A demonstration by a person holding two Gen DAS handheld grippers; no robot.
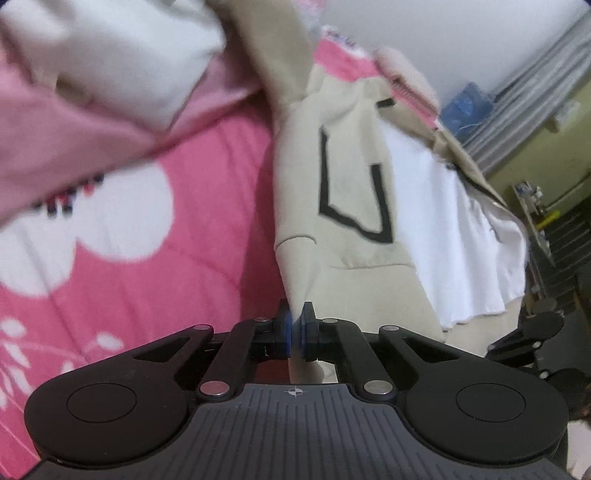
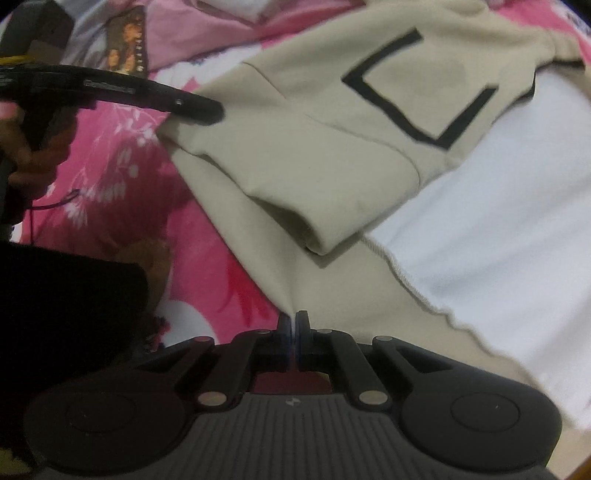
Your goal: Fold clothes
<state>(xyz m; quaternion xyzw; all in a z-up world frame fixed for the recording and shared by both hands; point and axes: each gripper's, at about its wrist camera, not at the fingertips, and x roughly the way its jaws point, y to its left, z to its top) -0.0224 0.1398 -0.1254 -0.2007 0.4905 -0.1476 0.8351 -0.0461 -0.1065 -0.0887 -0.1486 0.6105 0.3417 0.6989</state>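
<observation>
A beige garment [image 1: 340, 177] with a black outlined shape and a white panel [image 1: 454, 236] lies on a pink flowered bedspread [image 1: 207, 240]. My left gripper [image 1: 297, 325] is shut on a pinched beige edge near the bottom of the garment. In the right wrist view the same beige garment [image 2: 314, 147] spreads ahead, its white panel [image 2: 498, 206] to the right. My right gripper [image 2: 294, 326] is shut on a beige corner of it. The left gripper [image 2: 210, 110] shows there from the side at the garment's far left edge, held by a hand [image 2: 22, 155].
A pink and white garment [image 1: 92, 92] hangs blurred at the upper left in the left wrist view. More pink clothes [image 2: 207, 29] lie at the bed's far side. A dark sleeve [image 2: 66, 314] fills the left. Curtains [image 1: 532, 107] and a shelf stand beyond the bed's right edge.
</observation>
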